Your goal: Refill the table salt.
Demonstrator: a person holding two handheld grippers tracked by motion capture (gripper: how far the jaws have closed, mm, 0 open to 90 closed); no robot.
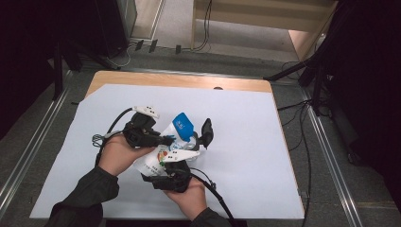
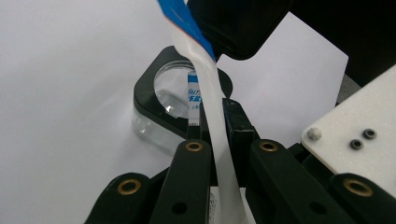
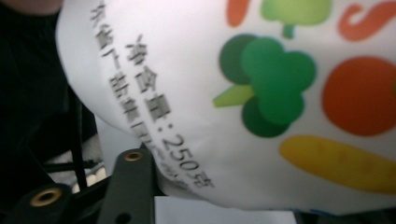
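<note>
Left gripper (image 1: 166, 140) pinches pouch (image 2: 219, 121) edge; right gripper (image 1: 177, 158) clamps pouch body. Jar (image 2: 161, 109) at 11 o'clock, unfilled; pouring remains.

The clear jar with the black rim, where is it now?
In the left gripper view, the jar stands on the white sheet just behind the pouch.
</note>
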